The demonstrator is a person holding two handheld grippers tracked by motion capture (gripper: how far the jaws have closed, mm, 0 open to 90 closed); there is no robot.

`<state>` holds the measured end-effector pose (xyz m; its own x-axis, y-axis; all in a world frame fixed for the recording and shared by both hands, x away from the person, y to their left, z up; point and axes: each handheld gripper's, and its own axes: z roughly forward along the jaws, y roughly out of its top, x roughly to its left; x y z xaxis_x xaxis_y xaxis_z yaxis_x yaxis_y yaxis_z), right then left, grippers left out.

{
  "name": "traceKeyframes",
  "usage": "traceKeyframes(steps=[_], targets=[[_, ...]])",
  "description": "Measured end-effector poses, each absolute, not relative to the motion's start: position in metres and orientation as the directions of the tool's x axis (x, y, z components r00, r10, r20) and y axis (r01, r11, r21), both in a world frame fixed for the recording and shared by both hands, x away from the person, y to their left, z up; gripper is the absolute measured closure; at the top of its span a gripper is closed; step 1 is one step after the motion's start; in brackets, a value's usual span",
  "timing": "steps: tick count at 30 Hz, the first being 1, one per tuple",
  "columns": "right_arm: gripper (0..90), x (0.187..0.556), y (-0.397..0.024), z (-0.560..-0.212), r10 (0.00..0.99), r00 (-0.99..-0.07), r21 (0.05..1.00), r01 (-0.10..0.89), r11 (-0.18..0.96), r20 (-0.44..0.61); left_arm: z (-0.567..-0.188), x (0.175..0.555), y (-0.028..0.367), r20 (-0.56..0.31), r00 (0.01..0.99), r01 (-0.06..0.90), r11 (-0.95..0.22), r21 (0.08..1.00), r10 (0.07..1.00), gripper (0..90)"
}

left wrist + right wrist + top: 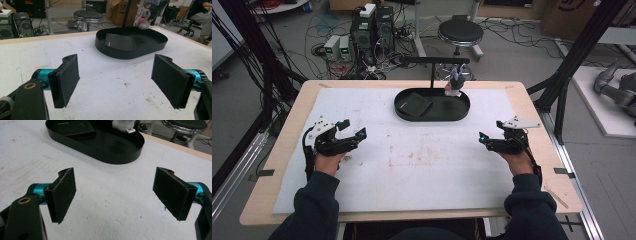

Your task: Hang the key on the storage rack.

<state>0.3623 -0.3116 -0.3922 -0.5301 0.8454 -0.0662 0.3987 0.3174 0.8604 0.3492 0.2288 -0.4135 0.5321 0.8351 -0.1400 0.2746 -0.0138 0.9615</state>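
Observation:
A black oval tray [457, 112] sits at the far middle of the white mat, with a flat black case [414, 104] lying in its left half. A small plush toy [454, 85] hangs from a black stand [433, 61] over the tray's right end. My left gripper [354, 129] rests low at the mat's left, open, nothing between its pads [65, 80]. My right gripper [490, 133] rests at the mat's right, also open and holding nothing, its pads [63, 193] wide apart. The tray [130, 52] [117, 157] lies ahead of both grippers.
The white mat [412, 160] covers most of the wooden table [287, 125] and bears a few faint stains. Beyond the far edge are a round stool [460, 32], computer boxes [372, 27] and floor cables. Black frame posts [582, 45] stand at the right.

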Motion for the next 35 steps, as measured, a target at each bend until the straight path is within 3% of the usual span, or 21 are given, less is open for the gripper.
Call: traceKeyframes(steps=[35], targets=[[19.2, 0.3559, -0.3177, -0.3987, 0.855, -0.511, 0.847, 0.416, 0.332, -0.084, -0.4148, 0.3516, 0.2276, -0.122, 0.545, 0.262, -0.030, 0.964, 0.829, 21.9]])
